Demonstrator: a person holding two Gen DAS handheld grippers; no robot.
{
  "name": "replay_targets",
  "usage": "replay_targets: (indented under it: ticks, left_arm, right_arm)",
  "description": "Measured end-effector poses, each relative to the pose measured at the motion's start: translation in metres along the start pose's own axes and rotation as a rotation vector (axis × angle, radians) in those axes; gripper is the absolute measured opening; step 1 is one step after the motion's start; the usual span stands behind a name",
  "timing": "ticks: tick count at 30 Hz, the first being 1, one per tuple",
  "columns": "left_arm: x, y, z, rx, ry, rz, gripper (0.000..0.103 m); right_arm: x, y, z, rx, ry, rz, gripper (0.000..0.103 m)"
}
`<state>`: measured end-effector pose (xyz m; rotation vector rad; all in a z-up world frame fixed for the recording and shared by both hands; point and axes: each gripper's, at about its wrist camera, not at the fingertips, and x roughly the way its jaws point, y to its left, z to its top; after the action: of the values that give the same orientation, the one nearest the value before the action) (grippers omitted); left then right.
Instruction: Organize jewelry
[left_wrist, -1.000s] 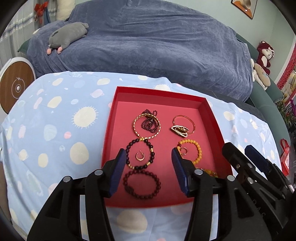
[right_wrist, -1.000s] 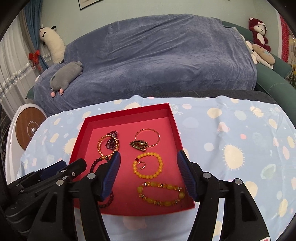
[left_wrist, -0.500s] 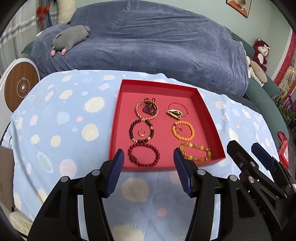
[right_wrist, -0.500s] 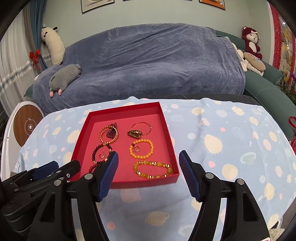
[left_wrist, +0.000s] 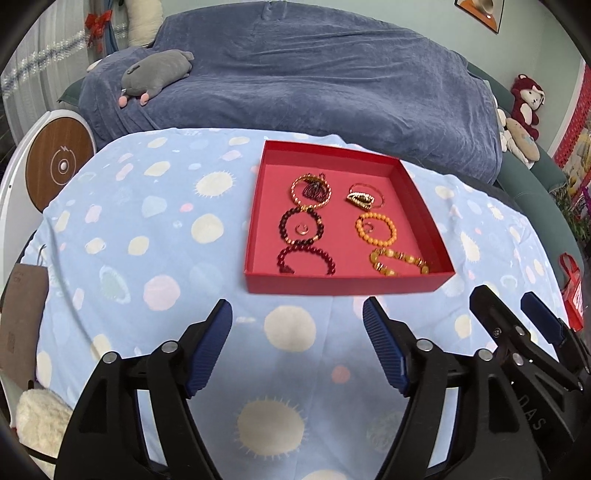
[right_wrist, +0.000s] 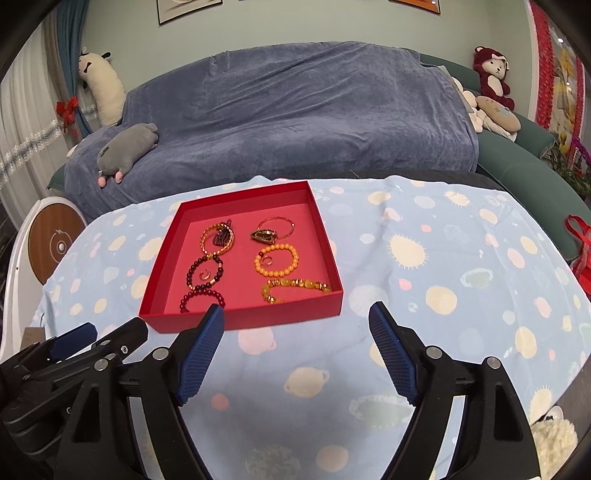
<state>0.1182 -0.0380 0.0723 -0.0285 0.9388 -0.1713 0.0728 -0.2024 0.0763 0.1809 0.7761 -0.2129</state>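
Left wrist view: the left gripper (left_wrist: 297, 314) hovers at the bottom of the frame over a pale blue spotted tablecloth (left_wrist: 155, 229), its blue-padded jaws spread wide, just opened further, with nothing between them. Above it, right of centre, sits a shallow red tray (left_wrist: 347, 284) holding the jewelry in two columns: a gold bangle with dark beads (left_wrist: 311, 191), a dark bead bracelet (left_wrist: 301, 229) ringing a small ring, and a red bead bracelet (left_wrist: 306, 259) on the left; a gold bangle with a clasp piece (left_wrist: 364, 195), an orange bead bracelet (left_wrist: 376, 229) and an amber bracelet (left_wrist: 399, 263) on the right. The right gripper (left_wrist: 517, 325) juts in at lower right.

Right wrist view: the right gripper (right_wrist: 295, 317) fills the bottom, jaws likewise wide apart, just opened further, empty. The tray (right_wrist: 258, 317) lies left of centre, just beyond the left fingertip. A blue-covered sofa (right_wrist: 295, 118) with a grey plush toy (right_wrist: 125, 149) spans the top.
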Motion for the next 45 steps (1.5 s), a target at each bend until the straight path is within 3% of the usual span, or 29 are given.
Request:
replay_targets:
  ticks: [6,10,12,13,17,26,45]
  left_arm:
    - [-0.007,0.005,-0.016,-0.031,-0.013,0.047,0.090]
    - [-0.010,0.007,-0.020,-0.022,-0.021,0.063,0.092]
    - [-0.011,0.008,-0.022,-0.024,-0.024,0.073,0.094]
    - [-0.012,0.009,-0.023,-0.024,-0.021,0.074,0.095]
    - [-0.012,0.009,-0.028,-0.007,-0.020,0.088,0.095]
    - [-0.015,0.007,-0.032,-0.009,-0.021,0.105,0.095]
    - [-0.014,0.007,-0.035,-0.007,-0.017,0.139,0.095]
  right_arm:
    - [-0.003,-0.008,-0.011,0.027,0.022,0.021,0.084]
    - [-0.006,-0.009,-0.018,0.026,0.016,0.017,0.088]
    - [-0.007,-0.009,-0.021,0.032,0.016,0.017,0.097]
    - [-0.007,-0.010,-0.022,0.032,0.018,0.024,0.097]
    - [-0.006,-0.010,-0.025,0.022,0.044,0.010,0.097]
    - [-0.013,-0.007,-0.030,0.003,0.016,-0.026,0.097]
    - [-0.013,-0.006,-0.033,-0.014,0.017,-0.027,0.097]
